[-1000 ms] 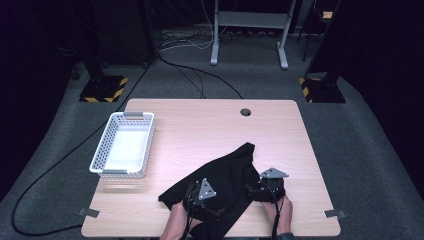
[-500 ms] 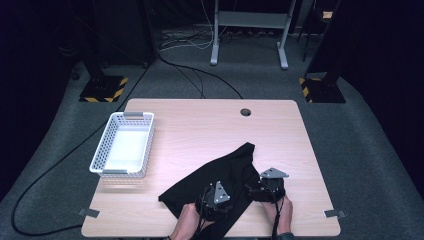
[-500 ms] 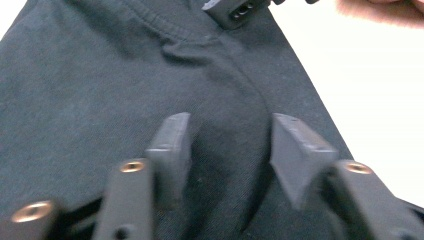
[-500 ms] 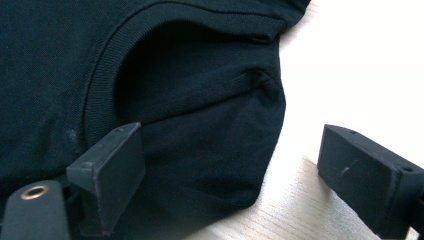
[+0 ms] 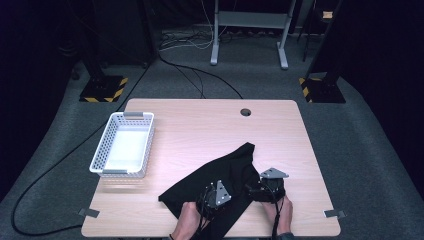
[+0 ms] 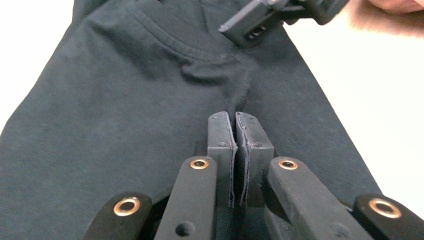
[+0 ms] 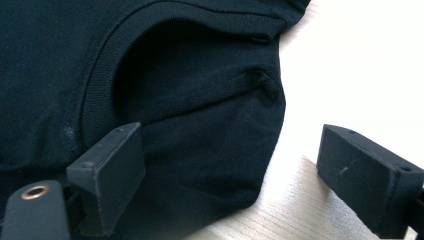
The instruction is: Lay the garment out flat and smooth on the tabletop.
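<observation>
Since a second ago my left tool point(image 5: 216, 194) has slid a little to the right across the black shirt point(image 5: 220, 175) and its jaws have just been closing — in the left gripper view they now stand pressed together with a small ridge of cloth running up out of the nip, so I judge they pinch a fold of the shirt. My right tool point(image 7: 235, 165) rests at the collar end with its jaws spread, the rounded edge of the shirt lying between them, not yet gripped. The shirt lies crumpled on the near part of the table point(image 5: 200, 125), between my two hands. So one grip looks made; the other grip and whatever handling follows — perhaps a move to the white basket point(image 5: 102, 150), standing empty well to the left — are left. Nothing lies between the shirt and the basket.
</observation>
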A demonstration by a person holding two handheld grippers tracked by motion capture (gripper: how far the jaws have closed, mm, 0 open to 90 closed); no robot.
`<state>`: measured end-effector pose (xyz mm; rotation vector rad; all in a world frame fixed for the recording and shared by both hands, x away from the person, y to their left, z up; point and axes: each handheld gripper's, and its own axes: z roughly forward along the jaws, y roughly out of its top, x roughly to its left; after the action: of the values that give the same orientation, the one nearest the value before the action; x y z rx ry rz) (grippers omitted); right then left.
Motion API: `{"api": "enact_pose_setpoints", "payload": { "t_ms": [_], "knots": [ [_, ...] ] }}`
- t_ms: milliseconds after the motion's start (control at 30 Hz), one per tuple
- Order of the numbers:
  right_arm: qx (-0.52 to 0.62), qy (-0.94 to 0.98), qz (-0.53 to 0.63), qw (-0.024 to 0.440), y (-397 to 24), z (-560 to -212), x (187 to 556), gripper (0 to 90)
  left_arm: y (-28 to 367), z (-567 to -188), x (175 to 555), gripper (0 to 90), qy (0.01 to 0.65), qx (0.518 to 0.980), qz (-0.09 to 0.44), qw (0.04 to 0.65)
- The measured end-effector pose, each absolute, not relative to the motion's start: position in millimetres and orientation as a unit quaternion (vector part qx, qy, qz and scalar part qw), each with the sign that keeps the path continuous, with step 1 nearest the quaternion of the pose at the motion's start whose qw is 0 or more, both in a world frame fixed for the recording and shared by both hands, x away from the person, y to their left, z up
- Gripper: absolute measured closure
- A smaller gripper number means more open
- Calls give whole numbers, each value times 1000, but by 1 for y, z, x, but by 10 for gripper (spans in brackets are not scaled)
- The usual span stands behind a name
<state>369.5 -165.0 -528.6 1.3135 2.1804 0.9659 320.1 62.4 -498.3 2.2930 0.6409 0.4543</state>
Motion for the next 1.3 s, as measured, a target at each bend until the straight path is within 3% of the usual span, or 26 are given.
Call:
{"api": "enact_pose_setpoints", "payload": {
  "t_ms": [700, 1300],
  "knots": [
    [473, 783, 347, 207, -165, -529, 370, 109, 98, -470, 364, 862, 297, 851, 195, 388],
    [474, 782, 347, 207, -165, -529, 370, 109, 127, -446, 408, 862, 321, 837, 228, 379]
  ]
}}
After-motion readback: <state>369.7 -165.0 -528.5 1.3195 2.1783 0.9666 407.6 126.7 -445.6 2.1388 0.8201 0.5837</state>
